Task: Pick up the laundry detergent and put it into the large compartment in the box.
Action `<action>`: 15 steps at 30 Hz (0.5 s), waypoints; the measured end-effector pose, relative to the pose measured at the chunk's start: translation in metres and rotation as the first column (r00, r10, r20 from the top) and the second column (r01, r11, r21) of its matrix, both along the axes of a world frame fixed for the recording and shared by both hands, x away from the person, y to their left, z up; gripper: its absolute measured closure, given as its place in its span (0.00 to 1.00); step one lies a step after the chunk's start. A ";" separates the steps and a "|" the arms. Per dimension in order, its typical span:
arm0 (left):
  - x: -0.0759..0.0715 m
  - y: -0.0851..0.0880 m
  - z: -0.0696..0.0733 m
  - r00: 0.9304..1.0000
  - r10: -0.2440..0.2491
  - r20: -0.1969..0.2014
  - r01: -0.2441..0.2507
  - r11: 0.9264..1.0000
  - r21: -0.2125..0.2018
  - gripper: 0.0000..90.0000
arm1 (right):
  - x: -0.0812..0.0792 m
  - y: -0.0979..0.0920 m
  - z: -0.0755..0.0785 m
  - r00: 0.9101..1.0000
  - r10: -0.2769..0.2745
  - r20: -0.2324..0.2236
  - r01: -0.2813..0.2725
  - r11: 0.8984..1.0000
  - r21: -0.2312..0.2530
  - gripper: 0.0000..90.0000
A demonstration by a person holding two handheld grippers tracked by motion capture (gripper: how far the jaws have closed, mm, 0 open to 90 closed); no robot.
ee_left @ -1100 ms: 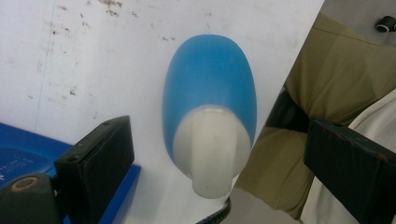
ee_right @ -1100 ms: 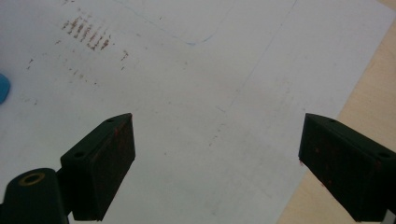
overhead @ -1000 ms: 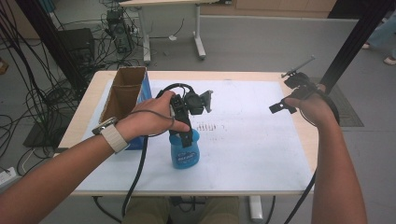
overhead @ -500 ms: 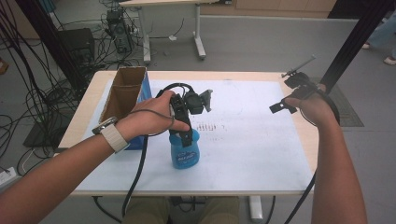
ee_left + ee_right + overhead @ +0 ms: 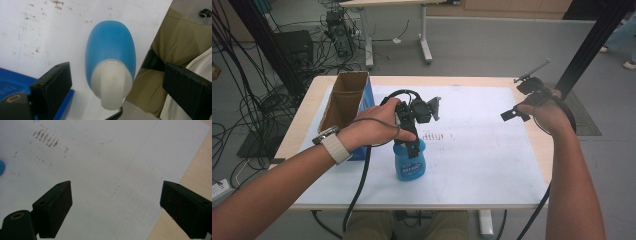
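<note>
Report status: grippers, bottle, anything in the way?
Left gripper open, jaws either side of bottle top, not gripping. Right gripper open, empty, over the white sheet. Bottle upright beside box. Nothing in the way.

Blue bottle's [image 5: 408, 165] neck and cap — hidden under the left gripper [image 5: 412, 145] in the high view.

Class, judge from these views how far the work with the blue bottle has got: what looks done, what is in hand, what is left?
Done: the left claw is lined up above the blue bottle, which stands upright on the white sheet. In hand: its jaws are open on either side of the white cap, not touching. Left: closing on it and lifting, perhaps toward the cardboard box. The right claw is open above bare sheet.
</note>
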State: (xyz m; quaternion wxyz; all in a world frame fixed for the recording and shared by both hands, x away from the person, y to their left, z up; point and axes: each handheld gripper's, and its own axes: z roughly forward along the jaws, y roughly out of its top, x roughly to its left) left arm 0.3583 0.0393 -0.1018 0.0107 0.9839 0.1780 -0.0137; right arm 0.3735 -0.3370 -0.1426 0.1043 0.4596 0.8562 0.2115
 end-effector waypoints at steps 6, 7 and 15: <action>0.000 0.001 0.000 1.000 0.002 0.001 -0.002 1.000 -0.002 0.10 | -0.001 -0.001 0.000 1.000 0.001 0.003 -0.001 1.000 0.000 0.12; 0.000 0.002 0.000 1.000 0.003 0.001 -0.003 1.000 -0.003 0.10 | -0.001 0.000 0.001 1.000 0.000 0.001 0.000 1.000 0.000 0.12; 0.000 0.002 0.000 1.000 0.003 0.001 -0.003 1.000 -0.004 0.10 | 0.000 0.001 0.000 1.000 0.001 0.003 -0.001 1.000 0.001 0.12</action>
